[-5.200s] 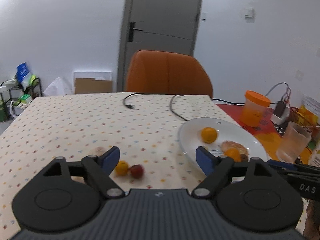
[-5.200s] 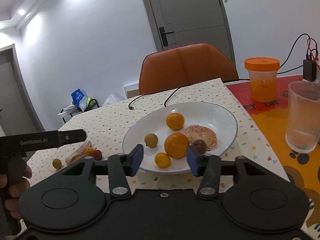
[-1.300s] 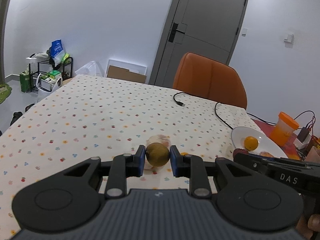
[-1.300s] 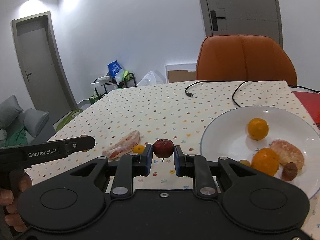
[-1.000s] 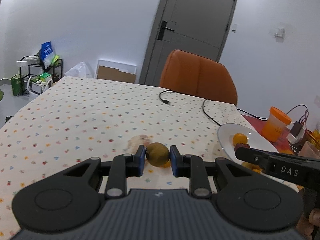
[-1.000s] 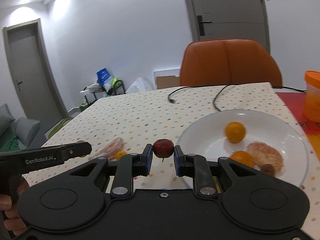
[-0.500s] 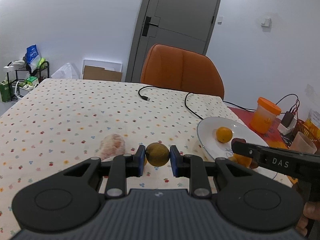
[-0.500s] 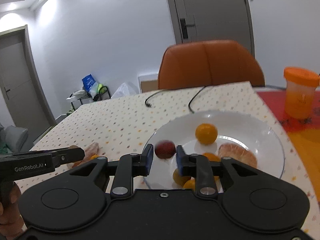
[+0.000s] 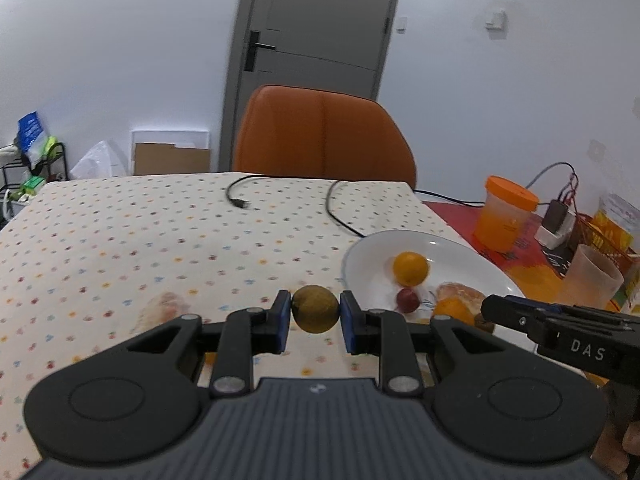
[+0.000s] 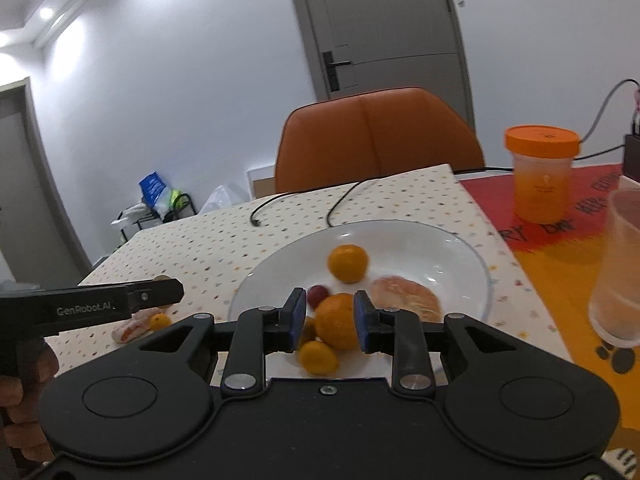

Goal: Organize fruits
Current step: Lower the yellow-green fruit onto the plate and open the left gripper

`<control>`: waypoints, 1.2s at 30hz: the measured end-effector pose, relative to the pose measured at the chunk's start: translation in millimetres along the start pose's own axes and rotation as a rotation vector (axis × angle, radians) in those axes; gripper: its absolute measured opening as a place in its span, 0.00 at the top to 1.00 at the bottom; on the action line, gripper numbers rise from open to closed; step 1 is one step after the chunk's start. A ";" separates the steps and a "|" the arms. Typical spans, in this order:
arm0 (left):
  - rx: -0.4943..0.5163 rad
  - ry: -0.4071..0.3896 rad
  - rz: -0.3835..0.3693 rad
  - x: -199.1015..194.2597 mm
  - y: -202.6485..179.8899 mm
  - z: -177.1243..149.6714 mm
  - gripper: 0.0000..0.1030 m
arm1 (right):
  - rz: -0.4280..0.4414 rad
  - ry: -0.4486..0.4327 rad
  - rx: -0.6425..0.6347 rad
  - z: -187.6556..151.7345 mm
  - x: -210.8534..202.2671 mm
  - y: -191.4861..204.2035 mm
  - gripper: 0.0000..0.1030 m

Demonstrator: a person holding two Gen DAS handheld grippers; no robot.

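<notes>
My left gripper (image 9: 315,314) is shut on a round brown-green fruit (image 9: 315,314), held above the dotted tablecloth just left of the white plate (image 9: 354,258). On that plate (image 10: 424,246) lie a mandarin (image 10: 347,263), a small red fruit (image 10: 319,294), a peeled citrus (image 10: 404,300), a bigger orange (image 10: 338,320) and a small yellow-orange fruit (image 10: 317,357). My right gripper (image 10: 330,322) hovers open over the plate's near side, with nothing in its fingers. A peeled piece (image 10: 132,328) and a tiny orange fruit (image 10: 159,322) lie on the cloth to the left.
An orange-lidded jar (image 10: 542,176) and a clear plastic cup (image 10: 620,264) stand on the red mat to the right of the plate. Black cables (image 9: 340,208) trail across the far table. An orange chair (image 9: 324,136) stands behind. A hand holds each gripper handle.
My right gripper carried the red fruit over the plate and opened, and the fruit now lies on the plate. My left gripper brought the brown-green fruit rightward toward the plate.
</notes>
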State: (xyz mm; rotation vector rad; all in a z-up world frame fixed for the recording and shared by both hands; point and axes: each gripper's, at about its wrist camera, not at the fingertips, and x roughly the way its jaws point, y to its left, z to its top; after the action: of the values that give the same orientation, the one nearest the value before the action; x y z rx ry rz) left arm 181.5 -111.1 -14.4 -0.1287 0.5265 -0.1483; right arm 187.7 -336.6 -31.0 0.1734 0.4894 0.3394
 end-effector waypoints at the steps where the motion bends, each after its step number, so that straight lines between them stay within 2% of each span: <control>1: 0.009 0.001 -0.006 1.8 -3.6 0.5 0.76 | -0.003 -0.003 0.005 -0.4 -2.0 -2.6 0.73; 11: 0.056 0.010 -0.042 19.5 -32.5 8.5 0.76 | -0.023 -0.020 0.059 -6.9 -14.6 -24.3 0.73; 21: 0.060 0.028 -0.014 20.8 -31.1 10.9 0.70 | -0.008 -0.018 0.077 -9.4 -11.1 -27.0 0.70; 22: 0.058 0.029 -0.004 19.4 -28.5 10.8 0.69 | -0.005 -0.018 0.075 -9.3 -10.7 -25.9 0.69; 26: 0.048 0.031 0.034 13.8 -17.5 9.6 0.49 | 0.001 -0.018 0.075 -8.6 -9.4 -21.5 0.62; 30: 0.050 0.014 0.065 6.0 -5.6 11.3 0.37 | 0.011 -0.023 0.071 -6.9 -9.1 -15.0 0.57; 36: 0.014 -0.008 0.121 -6.9 16.7 14.3 0.20 | 0.021 -0.027 0.048 -4.0 -7.1 -0.5 0.44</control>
State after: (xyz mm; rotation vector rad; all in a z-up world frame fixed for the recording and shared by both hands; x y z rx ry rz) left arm 184.6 -92.3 -1.4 -0.0838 0.5235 -0.0330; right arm 180.0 -339.3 -31.5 0.2296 0.4696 0.3460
